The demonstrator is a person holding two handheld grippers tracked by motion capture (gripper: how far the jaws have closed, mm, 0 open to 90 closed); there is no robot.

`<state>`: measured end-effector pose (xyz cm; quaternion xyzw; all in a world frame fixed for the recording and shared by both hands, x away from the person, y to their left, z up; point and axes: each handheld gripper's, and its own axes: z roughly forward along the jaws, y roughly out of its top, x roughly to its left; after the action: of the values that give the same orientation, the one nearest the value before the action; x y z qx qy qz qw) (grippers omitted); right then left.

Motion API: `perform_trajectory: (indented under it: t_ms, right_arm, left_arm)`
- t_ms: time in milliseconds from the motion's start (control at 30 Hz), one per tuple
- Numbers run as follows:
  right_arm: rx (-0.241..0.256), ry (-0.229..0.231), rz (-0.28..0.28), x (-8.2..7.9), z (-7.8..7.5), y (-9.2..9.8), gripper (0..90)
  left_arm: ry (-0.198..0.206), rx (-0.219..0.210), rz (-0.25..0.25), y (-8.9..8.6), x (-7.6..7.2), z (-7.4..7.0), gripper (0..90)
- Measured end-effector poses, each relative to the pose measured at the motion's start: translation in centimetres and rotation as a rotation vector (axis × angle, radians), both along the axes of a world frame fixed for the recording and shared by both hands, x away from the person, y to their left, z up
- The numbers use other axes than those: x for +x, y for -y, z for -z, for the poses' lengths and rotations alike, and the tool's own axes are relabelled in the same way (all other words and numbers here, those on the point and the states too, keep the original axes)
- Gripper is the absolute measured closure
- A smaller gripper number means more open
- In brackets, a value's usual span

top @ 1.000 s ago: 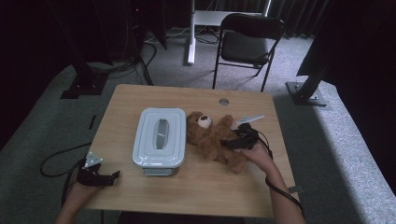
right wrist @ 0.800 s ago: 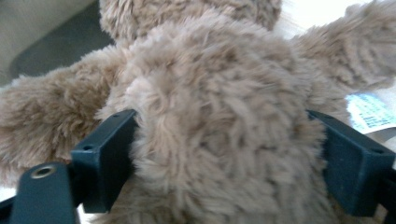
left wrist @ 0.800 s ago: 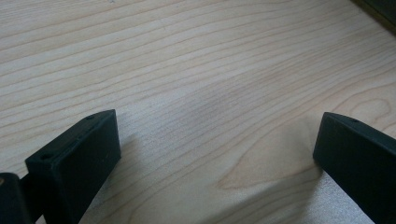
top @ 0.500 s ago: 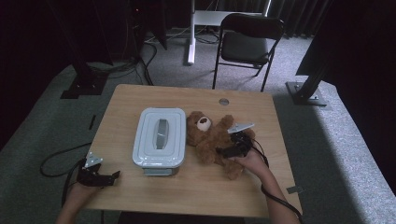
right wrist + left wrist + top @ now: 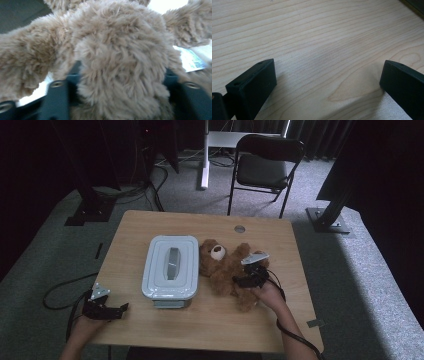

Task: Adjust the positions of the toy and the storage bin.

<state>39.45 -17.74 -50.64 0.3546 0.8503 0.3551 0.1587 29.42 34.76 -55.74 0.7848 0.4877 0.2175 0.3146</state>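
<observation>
High view, left to right. Left tool (image 5: 119, 308) resting at near-left edge of counter (image 5: 210, 330), forearm in from below, jaws pointing right toward bin. Left gripper view: jaws spread wide, nothing between them, bare wood grain (image 5: 317, 50) underneath. Idle, well apart from the work.

Pale lidded bin (image 5: 171, 265) mid-counter, lid on, handle recess along its length. Teddy bear (image 5: 225, 270) just beside bin's right wall, lying on its back, head toward far edge, legs toward the person.

Right tool (image 5: 239, 281) over bear's lower body, hand behind it, wrist angled in from near-right, cable trailing back along forearm. Right gripper view: plush body (image 5: 120, 70) bulging between the two jaws, fur pressed against both; jaws closing around the bear, whether already clamped firm — cannot tell for sure. White sewn tag (image 5: 191, 60) off to the right.

Judgement: grasp step. Best taken deep on the torso, not on loose fur or a limb; squeeze until pile compresses, then lift straight up, clear of bin wall. Left tool free for the lid.
</observation>
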Motion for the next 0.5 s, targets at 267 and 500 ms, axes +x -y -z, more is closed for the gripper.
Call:
perform_trajectory:
  t_ms: [267, 500]
  right_arm:
    - [0.038, 0.018, 0.030, -0.1, -1.1, 0.4, 61.5]
    - [0.097, 0.035, 0.076, -0.1, -1.8, 1.1, 65.8]
  left_arm:
    - [0.000, 0.000, 0.000, 0.0, 0.0, 0.0, 1.3]
    - [0.000, 0.000, 0.000, 0.0, 0.0, 0.0, 1.3]
